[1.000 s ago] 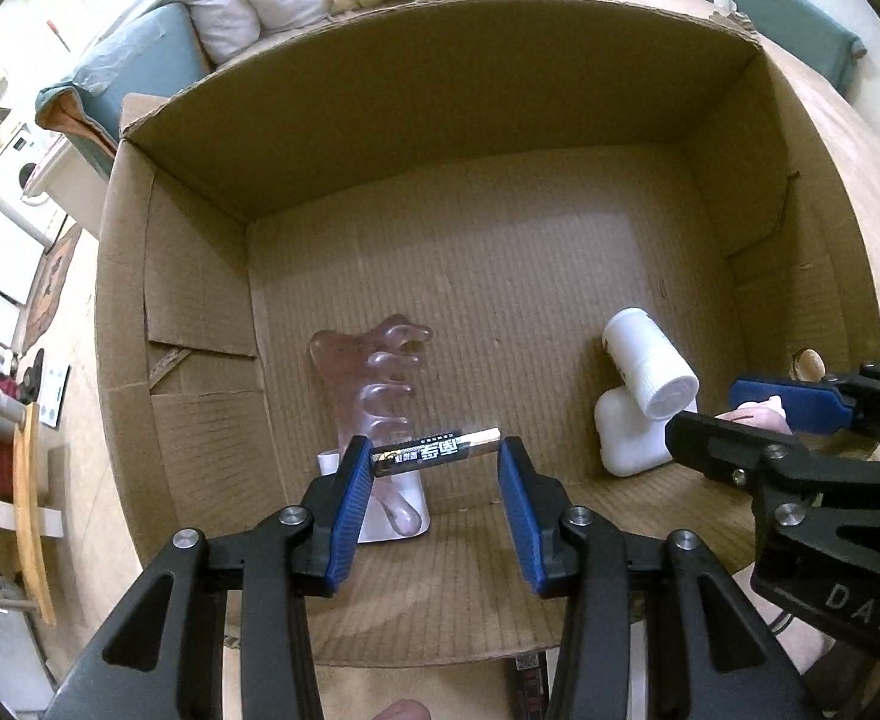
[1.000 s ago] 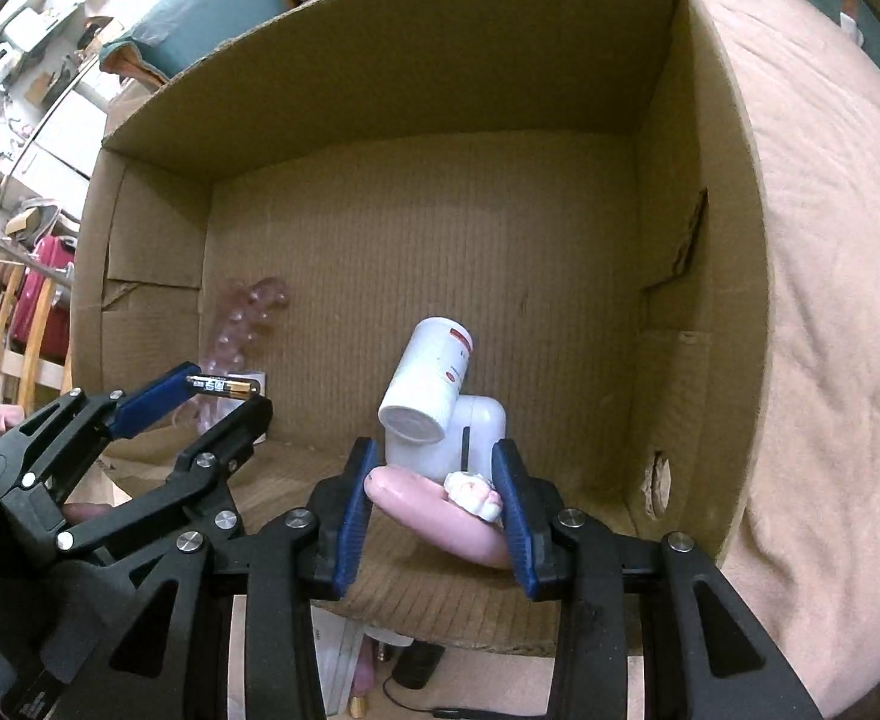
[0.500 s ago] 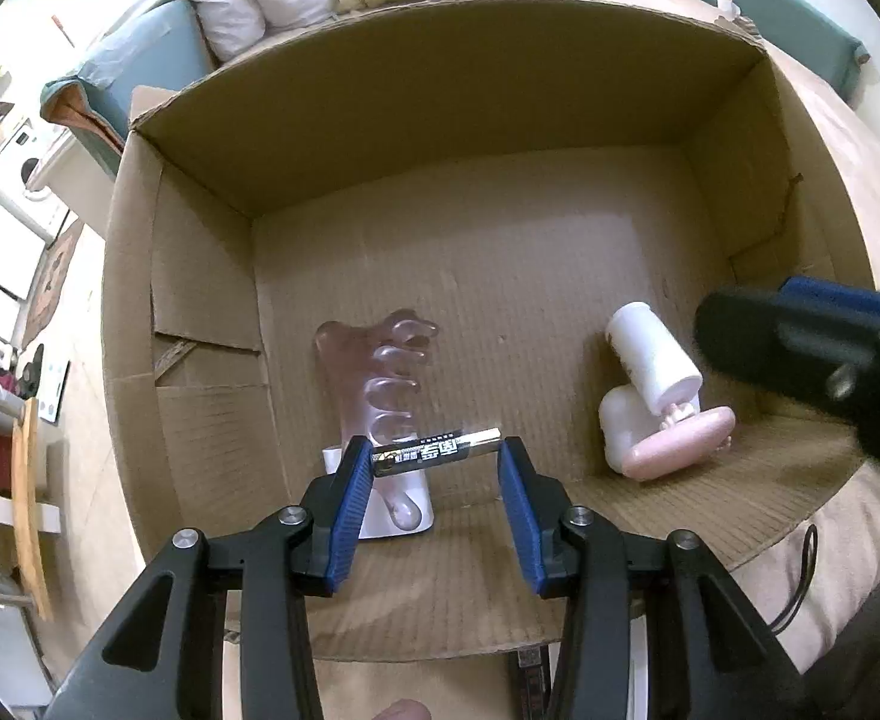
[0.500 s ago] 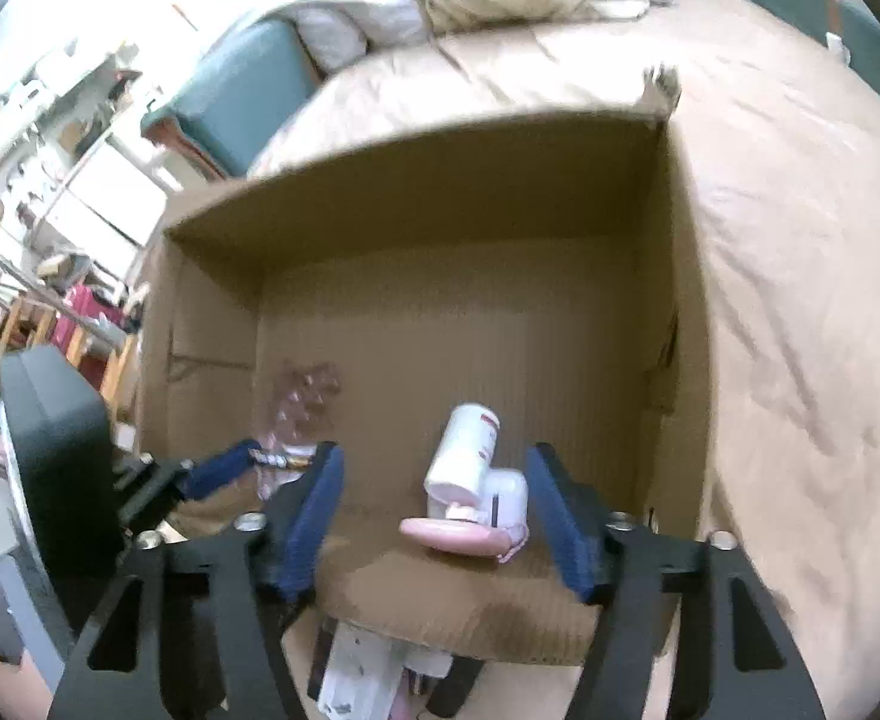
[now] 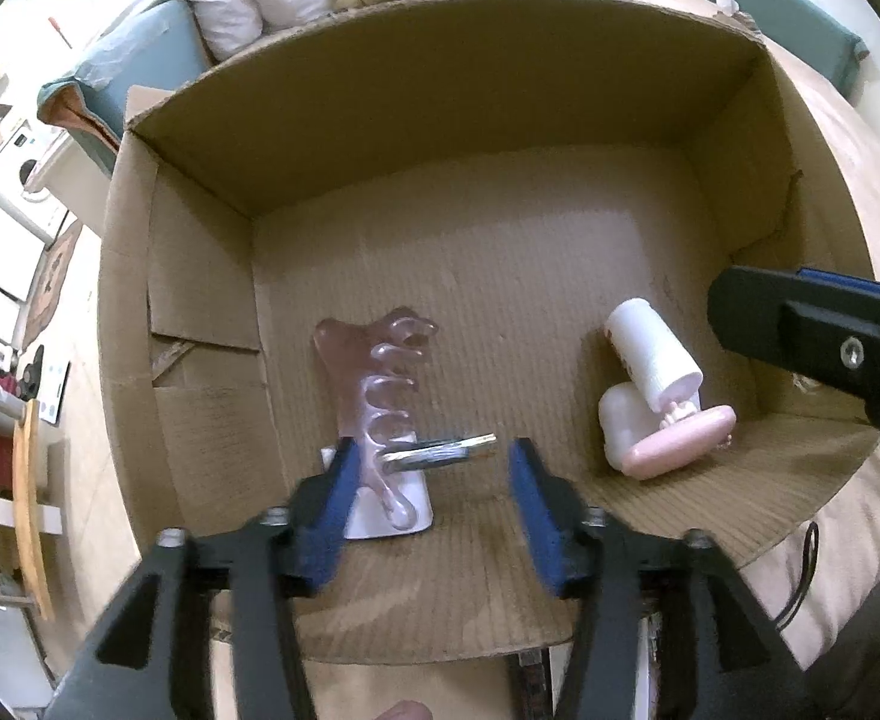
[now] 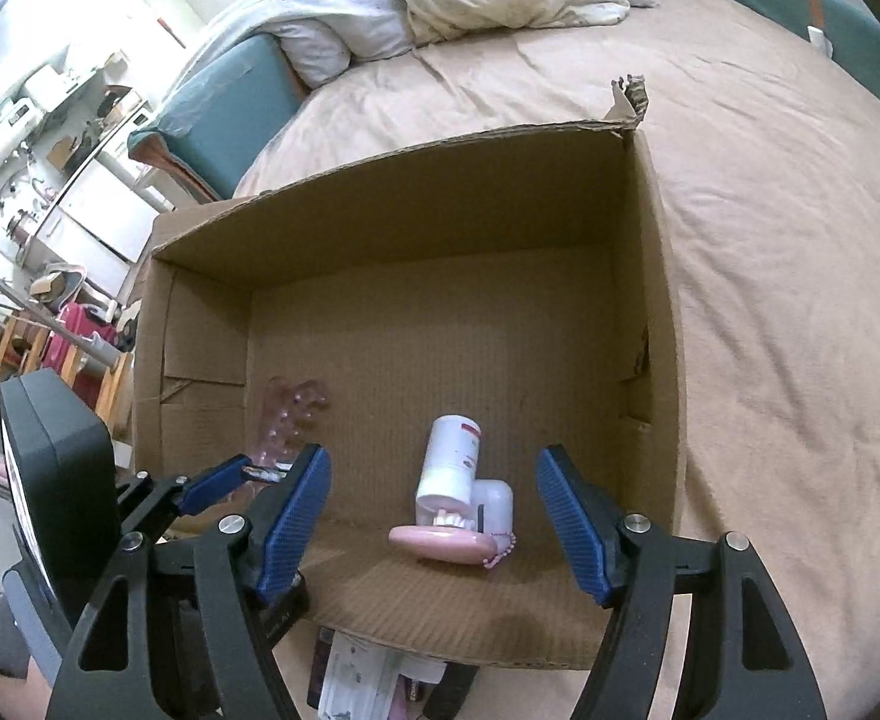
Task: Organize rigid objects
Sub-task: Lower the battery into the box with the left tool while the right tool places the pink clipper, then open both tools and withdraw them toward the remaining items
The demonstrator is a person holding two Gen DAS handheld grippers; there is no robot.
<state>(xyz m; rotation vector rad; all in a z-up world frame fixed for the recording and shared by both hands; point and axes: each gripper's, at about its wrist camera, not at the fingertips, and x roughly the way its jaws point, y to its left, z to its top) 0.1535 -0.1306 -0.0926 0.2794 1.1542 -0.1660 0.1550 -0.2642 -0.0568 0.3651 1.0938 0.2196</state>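
Lying blurred between the left gripper's (image 5: 431,480) just-widened jaws, touching neither pad, one slim dark battery (image 5: 440,453) with a gold tip sits above a clear pink comb-like piece (image 5: 380,384). Ahead of the right gripper's (image 6: 434,516) wide, empty, just-opened jaws rest one white bottle (image 6: 452,462) and one pink oval item (image 6: 440,542) in one cardboard box (image 6: 380,216).

The battery (image 5: 440,455) was smeared by motion blur, its label unreadable. The left tongs (image 5: 434,504) hid part of the white block (image 5: 389,510) under the pink comb-shaped piece (image 5: 380,384). The right tongs (image 5: 812,330) ran off the frame's right edge. Clutter under the box's (image 6: 500,636) near wall was too hidden to tell.
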